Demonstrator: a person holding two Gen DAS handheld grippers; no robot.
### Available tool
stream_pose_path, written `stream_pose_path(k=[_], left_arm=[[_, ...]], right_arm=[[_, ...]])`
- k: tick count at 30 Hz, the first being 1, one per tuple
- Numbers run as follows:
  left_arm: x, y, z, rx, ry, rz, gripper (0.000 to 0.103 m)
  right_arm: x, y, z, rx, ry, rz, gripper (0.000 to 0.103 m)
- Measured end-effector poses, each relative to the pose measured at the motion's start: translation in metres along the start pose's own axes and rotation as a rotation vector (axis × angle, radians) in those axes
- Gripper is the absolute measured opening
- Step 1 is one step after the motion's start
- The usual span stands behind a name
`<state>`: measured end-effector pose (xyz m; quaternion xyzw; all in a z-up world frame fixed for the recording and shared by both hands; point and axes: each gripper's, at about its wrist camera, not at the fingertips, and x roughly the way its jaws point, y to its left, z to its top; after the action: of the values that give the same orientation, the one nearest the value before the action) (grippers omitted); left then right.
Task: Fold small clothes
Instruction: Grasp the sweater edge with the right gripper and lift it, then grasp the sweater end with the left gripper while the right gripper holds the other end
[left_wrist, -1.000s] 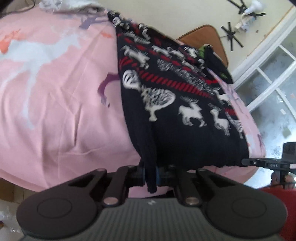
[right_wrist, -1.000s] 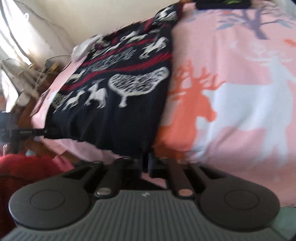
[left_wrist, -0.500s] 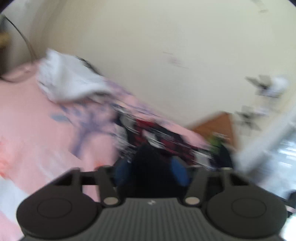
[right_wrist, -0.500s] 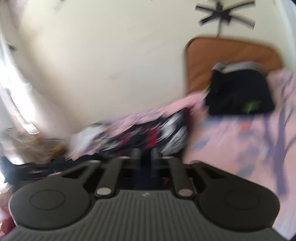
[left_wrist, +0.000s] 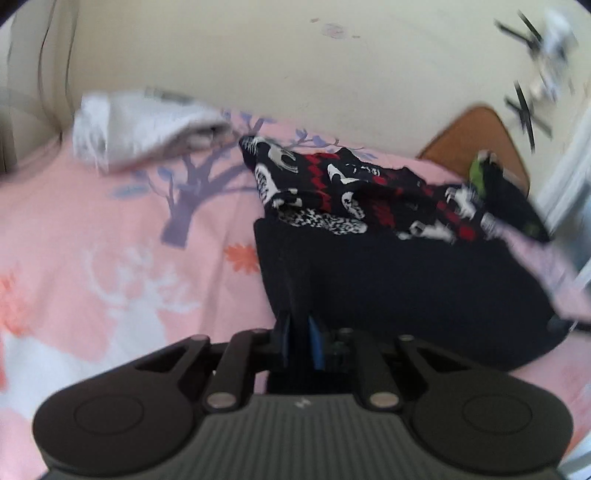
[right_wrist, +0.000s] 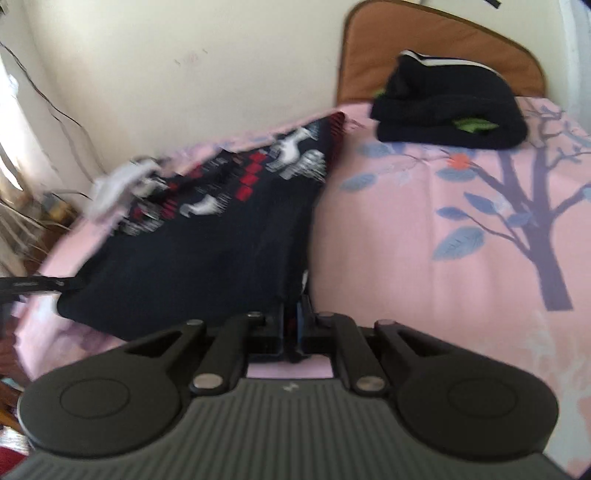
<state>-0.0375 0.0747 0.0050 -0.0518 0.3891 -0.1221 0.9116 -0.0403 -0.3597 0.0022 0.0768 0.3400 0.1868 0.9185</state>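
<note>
Black patterned sweater (left_wrist: 369, 229) lies on the pink bed (left_wrist: 110, 258), plain black hem half doubled over the reindeer-print half, so one fold looks underway, not flattened. Left tongs (left_wrist: 299, 343) and right tongs (right_wrist: 293, 325) each pinch a hem corner, jaws narrow. Folded dark clothes (right_wrist: 447, 110) sit by the headboard; white garment (left_wrist: 147, 125) looks unfolded.

Black knit sweater (left_wrist: 399, 280) with red bands and white animal figures lies on the pink bedspread (left_wrist: 110, 229), plain black half doubled over toward the patterned half, which sits bunched at the far side. Its 2 near corners are each pinched between blue-padded fingers. A folded black garment (right_wrist: 447, 110) with green trim sits apart near the headboard.
</note>
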Motion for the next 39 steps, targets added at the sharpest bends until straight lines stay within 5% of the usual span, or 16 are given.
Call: stream_pose_path(k=[3, 6, 8, 12, 14, 16, 21, 29, 31, 32, 33, 34, 39], left_arm=[[-0.002, 0.014, -0.001, -0.036, 0.018, -0.033, 0.016], [-0.016, 0.022, 0.004, -0.056, 0.033, -0.028, 0.024], [-0.029, 0.03, 0.016, -0.065, -0.011, -0.03, 0.022], [-0.04, 0.026, 0.077, -0.033, -0.12, -0.018, 0.026], [-0.027, 0.011, 0.114, 0.006, -0.16, -0.039, 0.045], [0.006, -0.007, 0.15, 0.029, -0.165, -0.083, 0.05], [0.12, -0.036, 0.212, -0.029, -0.029, -0.113, 0.051], [0.238, -0.052, 0.232, -0.044, 0.086, -0.051, 0.059], [0.251, -0.055, 0.23, -0.042, 0.11, -0.065, 0.047], [0.256, -0.057, 0.228, -0.037, 0.125, -0.077, 0.027], [0.256, -0.06, 0.225, -0.017, 0.119, -0.073, 0.021], [0.254, -0.065, 0.223, 0.013, 0.119, -0.063, 0.009], [0.202, -0.072, 0.224, 0.02, 0.026, -0.095, 0.009]], right_arm=[[-0.002, -0.012, -0.003, 0.018, 0.015, 0.011, 0.014], [-0.007, -0.013, 0.009, -0.005, 0.05, -0.009, 0.041], [-0.021, -0.011, 0.022, -0.045, 0.01, -0.026, 0.045], [-0.035, 0.004, 0.076, -0.106, -0.089, -0.022, 0.047], [-0.02, 0.014, 0.107, -0.128, -0.128, 0.017, 0.052], [0.013, 0.022, 0.141, -0.145, -0.144, 0.057, 0.062], [0.114, 0.027, 0.201, -0.077, -0.069, 0.094, 0.062], [0.236, 0.025, 0.226, -0.074, 0.11, 0.08, 0.062], [0.252, 0.023, 0.222, -0.065, 0.154, 0.1, 0.06], [0.256, 0.023, 0.22, -0.069, 0.175, 0.117, 0.054], [0.258, 0.028, 0.218, -0.094, 0.188, 0.132, 0.029], [0.256, 0.033, 0.216, -0.131, 0.177, 0.115, 0.018], [0.208, 0.05, 0.218, -0.183, 0.063, 0.106, 0.011]])
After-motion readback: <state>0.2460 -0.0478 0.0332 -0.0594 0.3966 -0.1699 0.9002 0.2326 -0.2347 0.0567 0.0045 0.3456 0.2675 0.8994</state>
